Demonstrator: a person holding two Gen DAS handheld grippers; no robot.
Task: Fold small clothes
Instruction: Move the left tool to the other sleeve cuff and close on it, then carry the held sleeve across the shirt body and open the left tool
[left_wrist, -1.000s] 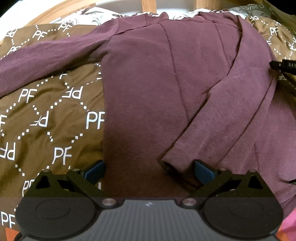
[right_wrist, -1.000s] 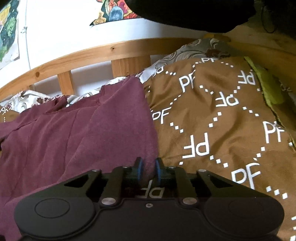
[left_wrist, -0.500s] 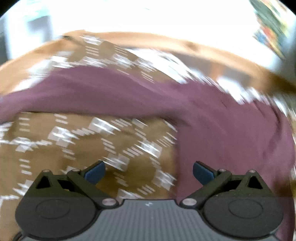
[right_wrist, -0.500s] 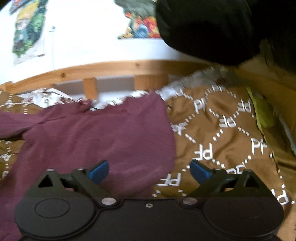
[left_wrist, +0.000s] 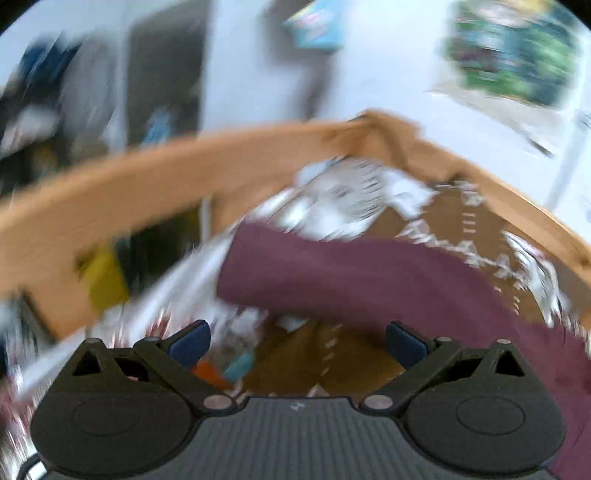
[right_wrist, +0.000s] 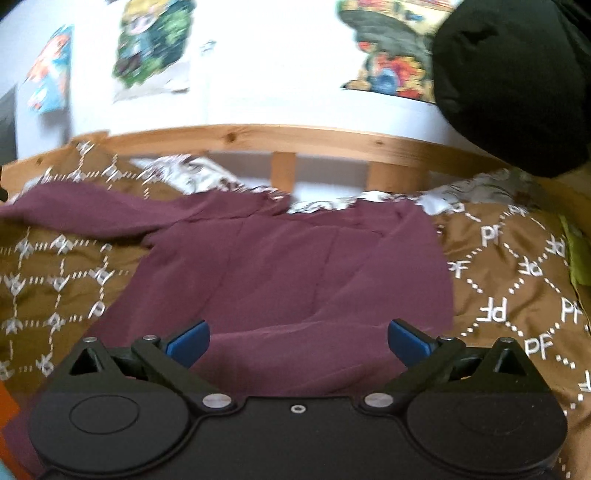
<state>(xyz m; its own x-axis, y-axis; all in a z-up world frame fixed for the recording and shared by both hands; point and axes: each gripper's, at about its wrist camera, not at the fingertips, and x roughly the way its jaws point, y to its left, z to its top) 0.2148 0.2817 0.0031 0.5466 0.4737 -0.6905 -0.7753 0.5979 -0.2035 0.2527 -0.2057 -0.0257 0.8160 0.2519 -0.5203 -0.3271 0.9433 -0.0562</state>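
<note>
A maroon long-sleeved top (right_wrist: 288, 273) lies flat on a brown PF-patterned bedspread (right_wrist: 517, 280). Its right sleeve is folded across the body; its left sleeve (right_wrist: 85, 206) stretches out to the left. My right gripper (right_wrist: 297, 343) is open and empty, just above the top's lower part. In the blurred left wrist view my left gripper (left_wrist: 297, 341) is open and empty, with the outstretched sleeve (left_wrist: 362, 280) ahead of it and its cuff end pointing left.
A wooden bed rail (right_wrist: 258, 134) runs along the far side, with a corner post in the left wrist view (left_wrist: 384, 133). A patterned white pillow (right_wrist: 192, 173) lies by the rail. A black cushion (right_wrist: 509, 81) hangs at upper right. Posters hang on the wall.
My right gripper let go of the top's edge, opened and pulled back. My left gripper swung fast leftward from the folded sleeve cuff toward the outstretched sleeve, staying open.
</note>
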